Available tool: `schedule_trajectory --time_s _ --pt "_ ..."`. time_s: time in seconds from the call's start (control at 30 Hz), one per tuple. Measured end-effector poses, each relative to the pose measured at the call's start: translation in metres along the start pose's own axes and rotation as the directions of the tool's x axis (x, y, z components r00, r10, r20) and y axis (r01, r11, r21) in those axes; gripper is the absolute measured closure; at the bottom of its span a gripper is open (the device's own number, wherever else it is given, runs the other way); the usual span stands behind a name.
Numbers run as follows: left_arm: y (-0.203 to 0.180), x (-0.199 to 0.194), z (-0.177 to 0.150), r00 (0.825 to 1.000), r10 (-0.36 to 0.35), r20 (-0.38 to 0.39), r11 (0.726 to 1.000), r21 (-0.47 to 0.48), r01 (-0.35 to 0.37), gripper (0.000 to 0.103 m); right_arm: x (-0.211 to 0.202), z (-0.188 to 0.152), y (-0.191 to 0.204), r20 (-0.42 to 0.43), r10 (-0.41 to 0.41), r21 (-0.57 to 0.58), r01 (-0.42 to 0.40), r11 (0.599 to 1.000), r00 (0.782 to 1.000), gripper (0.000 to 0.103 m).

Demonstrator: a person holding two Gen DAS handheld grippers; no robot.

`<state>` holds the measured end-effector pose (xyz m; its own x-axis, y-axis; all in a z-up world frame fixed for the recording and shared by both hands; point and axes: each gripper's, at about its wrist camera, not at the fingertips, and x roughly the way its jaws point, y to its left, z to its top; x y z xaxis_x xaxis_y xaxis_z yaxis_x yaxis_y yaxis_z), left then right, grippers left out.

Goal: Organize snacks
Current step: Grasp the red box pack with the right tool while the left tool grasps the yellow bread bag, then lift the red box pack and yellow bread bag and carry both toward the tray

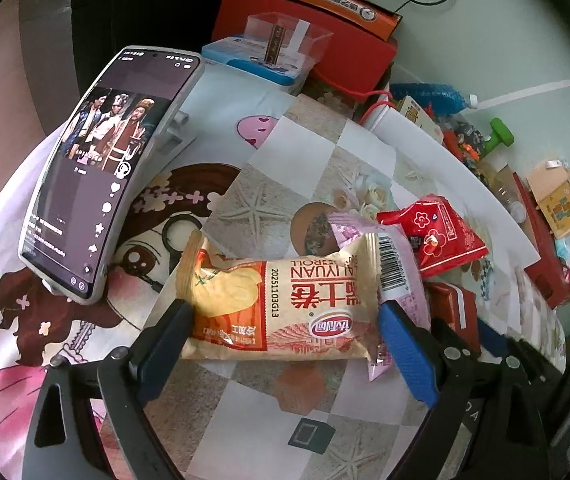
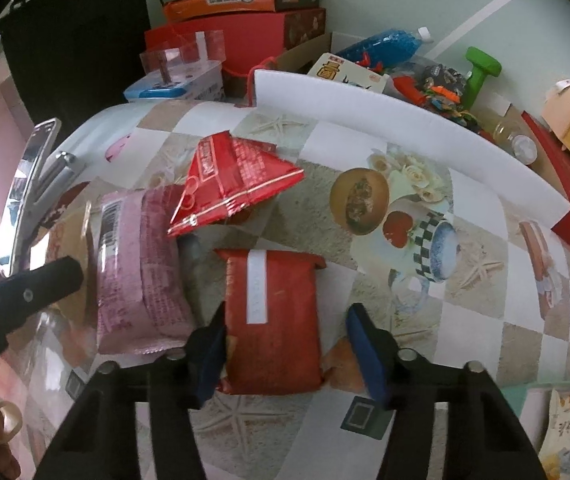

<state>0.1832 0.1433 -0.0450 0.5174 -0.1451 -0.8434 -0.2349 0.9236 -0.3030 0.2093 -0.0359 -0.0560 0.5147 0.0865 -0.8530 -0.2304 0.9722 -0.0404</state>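
Left wrist: left hand-held gripper (image 1: 285,322) spread wide around the beige pack (image 1: 281,304) lying on the desk (image 1: 317,160), print "2025110 3G13" and "...EROLL" legible, pads beside its ends, grip unclear. Right wrist: right hand-held gripper (image 2: 285,354) straddles the red pack (image 2: 275,320), left pad touching, right pad apart, not clamped; pink pack (image 2: 141,272) just left.

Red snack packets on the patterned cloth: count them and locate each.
2. One triangular packet touches the pink packet; one rectangular packet sits within the right hand-held gripper. Others may be hidden.
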Motion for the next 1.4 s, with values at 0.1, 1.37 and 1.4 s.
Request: schedule_trajectory --time_s 0.1,1.37,1.4 --pt "0.001 -0.001 -0.002 1.0 0.0 0.002 1.0 0.005 0.0 0.009 -0.002 -0.003 0.003 0.004 -0.002 -0.017 0.002 1.0 1.0 0.056" --pt "-0.011 -0.047 -0.04 0.996 -0.086 -0.035 0.993 0.077 0.088 0.049 -0.104 -0.105 -0.013 0.097 0.024 0.166 -0.04 0.985 0.995 0.061" --pt "-0.014 -0.049 -0.04 0.995 -0.092 -0.032 0.992 0.081 0.094 0.049 -0.111 -0.108 -0.016 0.108 0.023 0.178 -0.042 0.983 0.994 0.061"
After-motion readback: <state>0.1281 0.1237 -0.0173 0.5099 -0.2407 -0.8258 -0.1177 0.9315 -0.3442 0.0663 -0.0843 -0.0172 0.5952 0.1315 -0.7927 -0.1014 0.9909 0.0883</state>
